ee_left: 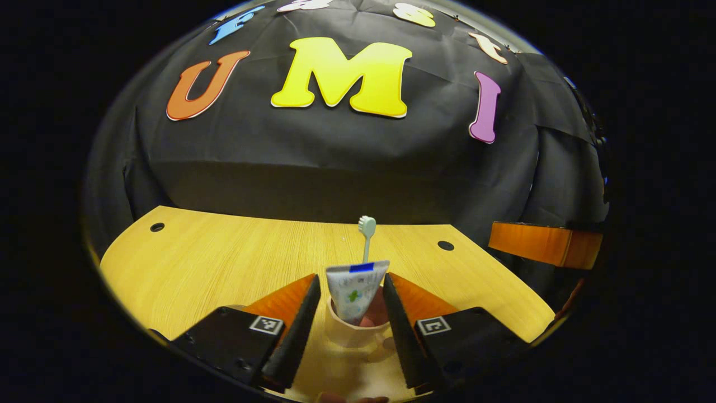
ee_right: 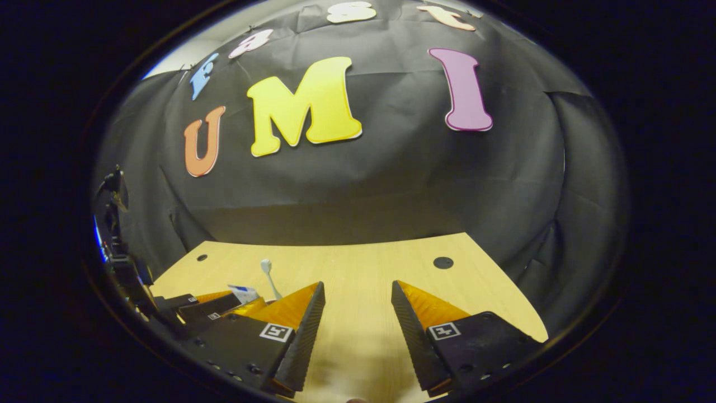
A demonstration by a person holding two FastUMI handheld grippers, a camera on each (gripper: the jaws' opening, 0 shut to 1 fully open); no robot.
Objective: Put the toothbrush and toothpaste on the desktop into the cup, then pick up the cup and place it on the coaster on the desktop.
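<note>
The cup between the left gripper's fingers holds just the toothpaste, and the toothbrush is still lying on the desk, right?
Not quite. The toothbrush stands in the cup with the toothpaste, as the left gripper view shows. The cup does sit between the left gripper fingers.

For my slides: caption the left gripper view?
Left gripper straddles the cup holding toothpaste and toothbrush.

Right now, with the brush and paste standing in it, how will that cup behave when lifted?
The cup is probably light. The toothbrush and toothpaste stick up above its rim, so it may be top-heavy and tip if tilted.
</note>
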